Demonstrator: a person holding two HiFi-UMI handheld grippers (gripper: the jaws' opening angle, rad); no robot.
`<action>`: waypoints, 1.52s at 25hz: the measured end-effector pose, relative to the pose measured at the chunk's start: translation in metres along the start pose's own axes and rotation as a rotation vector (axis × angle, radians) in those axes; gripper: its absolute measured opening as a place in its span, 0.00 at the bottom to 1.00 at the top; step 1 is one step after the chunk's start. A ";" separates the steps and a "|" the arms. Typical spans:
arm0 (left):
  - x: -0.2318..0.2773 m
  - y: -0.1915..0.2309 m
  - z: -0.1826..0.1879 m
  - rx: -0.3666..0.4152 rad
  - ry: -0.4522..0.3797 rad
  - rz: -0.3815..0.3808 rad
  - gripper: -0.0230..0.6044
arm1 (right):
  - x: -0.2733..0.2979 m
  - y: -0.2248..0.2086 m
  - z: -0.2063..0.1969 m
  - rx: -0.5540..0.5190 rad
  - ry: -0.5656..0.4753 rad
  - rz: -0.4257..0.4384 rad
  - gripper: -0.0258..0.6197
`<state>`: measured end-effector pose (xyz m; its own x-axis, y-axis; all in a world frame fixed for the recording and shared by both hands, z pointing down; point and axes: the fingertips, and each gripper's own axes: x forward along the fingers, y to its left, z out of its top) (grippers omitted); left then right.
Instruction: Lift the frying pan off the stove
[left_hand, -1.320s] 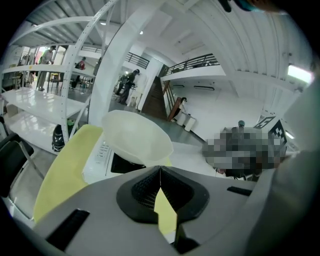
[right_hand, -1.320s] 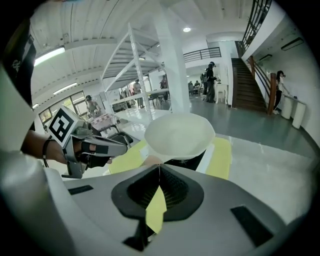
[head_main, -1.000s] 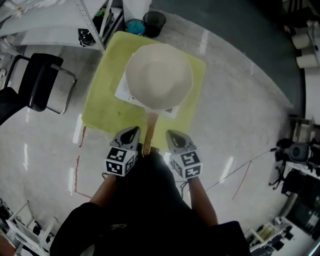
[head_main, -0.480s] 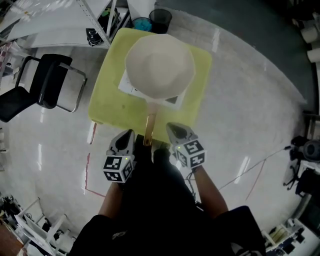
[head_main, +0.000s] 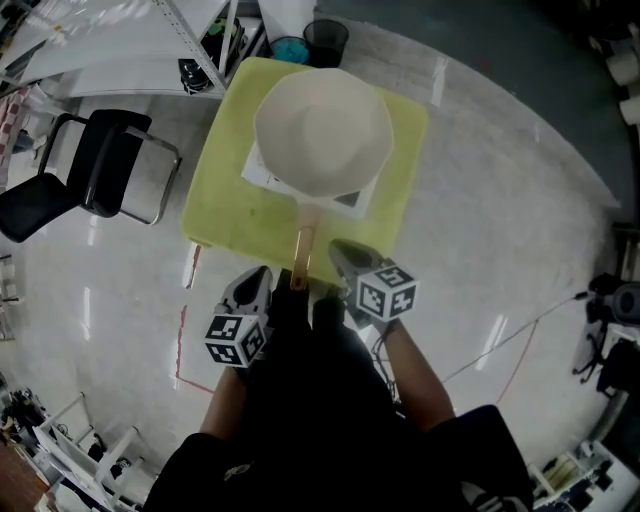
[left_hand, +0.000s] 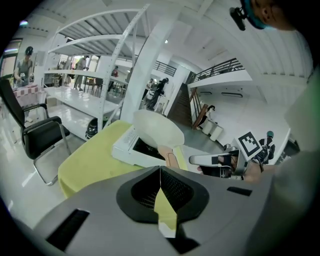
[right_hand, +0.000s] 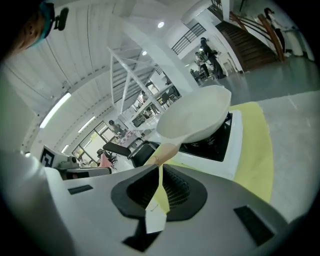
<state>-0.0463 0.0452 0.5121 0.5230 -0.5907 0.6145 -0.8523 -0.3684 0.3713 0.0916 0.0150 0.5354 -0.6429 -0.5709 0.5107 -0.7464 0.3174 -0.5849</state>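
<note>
A cream frying pan (head_main: 322, 125) sits on a white stove (head_main: 262, 176) on the yellow table (head_main: 225, 220), its wooden handle (head_main: 303, 252) pointing toward me. My left gripper (head_main: 256, 281) is shut and empty, just left of the handle's end. On the other side of the handle my right gripper (head_main: 342, 252) is shut and empty, close beside it without touching. The left gripper view shows the pan (left_hand: 157, 127), handle (left_hand: 171, 158) and right gripper (left_hand: 220, 160) beyond its shut tips (left_hand: 160, 172). Past the right gripper's own tips (right_hand: 160, 172), the pan (right_hand: 195, 120) and handle (right_hand: 165, 152) lie ahead.
A black chair (head_main: 95, 175) stands left of the table. White shelving (head_main: 130, 50) and two dark bins (head_main: 310, 42) are behind it. A thin cable (head_main: 500, 350) runs across the shiny floor at right. People stand in the far background (left_hand: 157, 92).
The right gripper has rolled, so its marker cube faces a different way, and dipped a little. The left gripper has drawn back toward the handle's end. Both stay shut.
</note>
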 end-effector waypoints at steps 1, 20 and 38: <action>0.001 0.000 0.001 0.001 -0.001 -0.003 0.11 | 0.003 -0.001 0.001 0.027 -0.003 0.017 0.07; 0.020 0.005 -0.003 -0.151 0.008 -0.099 0.11 | 0.076 -0.015 0.021 0.440 0.009 0.336 0.45; 0.030 0.007 -0.006 -0.217 0.022 -0.165 0.11 | 0.113 -0.009 0.028 0.472 0.031 0.487 0.46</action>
<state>-0.0368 0.0288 0.5377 0.6566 -0.5189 0.5474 -0.7384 -0.2942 0.6068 0.0304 -0.0731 0.5809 -0.8968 -0.4221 0.1330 -0.2200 0.1646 -0.9615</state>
